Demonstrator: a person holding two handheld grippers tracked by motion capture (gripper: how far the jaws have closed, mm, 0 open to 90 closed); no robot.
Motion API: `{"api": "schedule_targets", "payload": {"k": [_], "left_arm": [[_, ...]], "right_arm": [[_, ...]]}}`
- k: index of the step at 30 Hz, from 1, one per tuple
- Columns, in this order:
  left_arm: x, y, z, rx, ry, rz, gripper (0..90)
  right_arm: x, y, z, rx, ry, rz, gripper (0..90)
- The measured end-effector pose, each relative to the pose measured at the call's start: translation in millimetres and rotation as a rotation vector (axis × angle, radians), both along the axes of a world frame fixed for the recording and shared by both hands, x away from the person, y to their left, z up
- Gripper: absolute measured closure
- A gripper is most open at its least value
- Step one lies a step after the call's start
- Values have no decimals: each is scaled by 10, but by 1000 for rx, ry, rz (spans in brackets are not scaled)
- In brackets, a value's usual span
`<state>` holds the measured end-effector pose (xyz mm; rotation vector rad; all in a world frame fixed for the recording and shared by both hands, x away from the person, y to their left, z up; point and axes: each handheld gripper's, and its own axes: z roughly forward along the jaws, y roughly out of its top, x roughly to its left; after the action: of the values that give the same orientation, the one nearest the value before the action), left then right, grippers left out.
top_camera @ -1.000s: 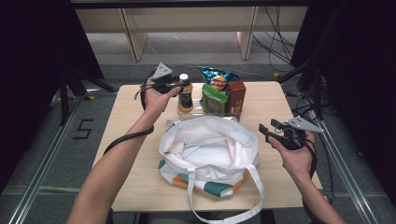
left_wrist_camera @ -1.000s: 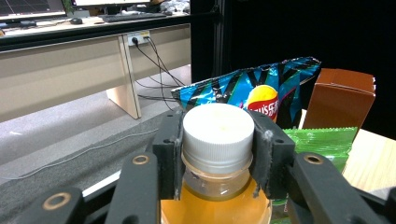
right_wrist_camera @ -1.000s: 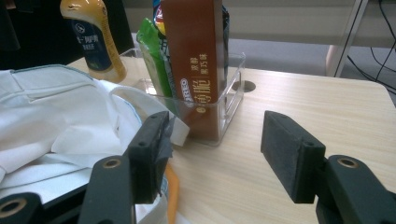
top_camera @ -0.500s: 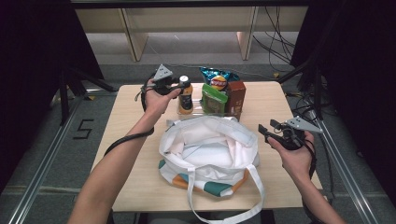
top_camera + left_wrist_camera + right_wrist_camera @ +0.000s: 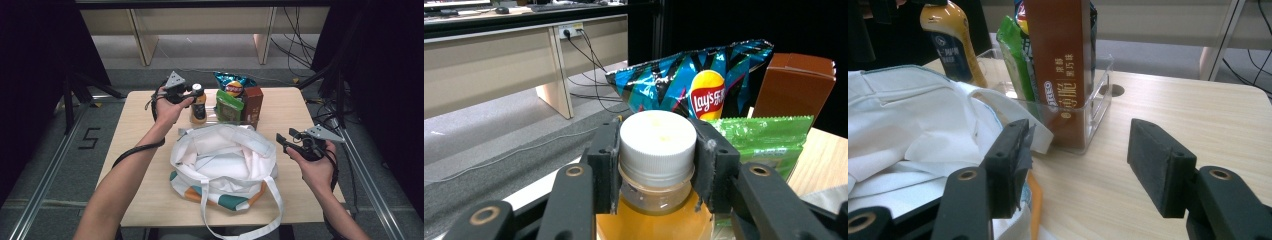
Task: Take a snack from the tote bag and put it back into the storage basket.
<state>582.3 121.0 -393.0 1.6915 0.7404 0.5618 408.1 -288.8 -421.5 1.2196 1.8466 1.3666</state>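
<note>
Gripping the bottle (image 5: 198,105) by its white cap, the left gripper (image 5: 186,93) sat at the table's (image 5: 150,200) far left in the high view, while the right gripper (image 5: 289,141) hovered with jaws apart beside the white tote bag (image 5: 222,160). Through the left gripper view, both pads clamped the cap (image 5: 657,141) above amber liquid; behind it a blue chip bag (image 5: 694,80) read "Lay's", next to a green packet (image 5: 769,140) and a brown box (image 5: 796,85). From the right gripper view, the empty jaws framed bare tabletop, and that box (image 5: 1060,65) carried "OREO" among Chinese characters, standing in a clear bin (image 5: 1095,107).
</note>
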Motion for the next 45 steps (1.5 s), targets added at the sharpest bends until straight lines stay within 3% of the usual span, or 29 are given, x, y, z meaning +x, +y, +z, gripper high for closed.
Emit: {"api": "schedule_targets", "payload": {"k": [24,30,32,37,45], "left_arm": [[16,20,-272,21,66,-4,586],[5,9,-265,23,74,-1,581],[0,8,-246,-10,89,8,527],[-75,18,-167,-13,85,22,352],[-319,200,-122,-69,98,88,272]], "right_arm": [[-15,22,3,23,27,-12,428],[-17,24,2,24,29,-11,428],[-17,24,3,24,28,-12,428],[-12,27,-1,21,21,-9,428],[-18,24,5,26,29,-14,427]]}}
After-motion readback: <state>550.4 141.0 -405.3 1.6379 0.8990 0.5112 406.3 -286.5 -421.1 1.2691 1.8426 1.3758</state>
